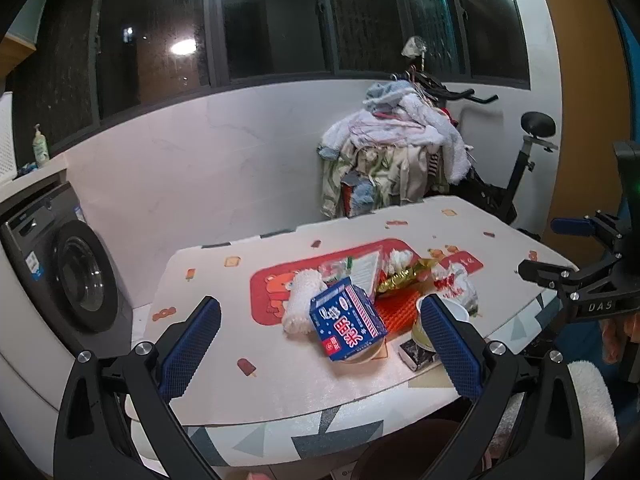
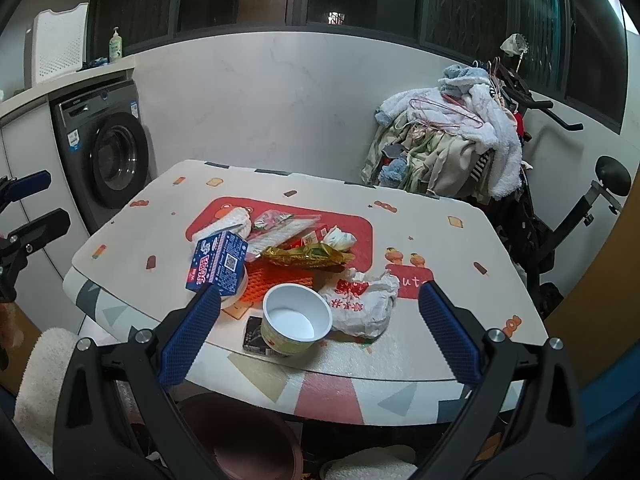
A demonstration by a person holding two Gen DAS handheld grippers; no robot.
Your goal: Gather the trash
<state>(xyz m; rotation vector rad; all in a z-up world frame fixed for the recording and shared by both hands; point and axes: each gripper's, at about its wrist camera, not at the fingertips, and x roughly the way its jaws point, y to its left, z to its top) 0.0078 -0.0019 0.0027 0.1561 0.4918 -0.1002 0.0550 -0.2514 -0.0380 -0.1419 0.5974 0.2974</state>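
Both grippers hover level above the near edge of the tabletop (image 2: pixel 460 248), pointing across it. The left gripper (image 1: pixel 320 344) has its jaws spread wide and empty; the right gripper (image 2: pixel 320 332) likewise, released, holding nothing. The trash sits in a heap near the front middle: a blue carton (image 2: pixel 218 264) tilted on a lid, a white paper bowl (image 2: pixel 298 318) on a dark little box (image 2: pixel 254 334), a crumpled white wrapper (image 2: pixel 364 304) just beside the bowl, a gold foil wrapper (image 2: pixel 308 258) over an orange mat (image 2: pixel 280 280). Behind stand a washing machine (image 2: pixel 106 152), a clothes pile (image 2: pixel 452 144) on an exercise bike (image 2: pixel 560 216), and dark windows
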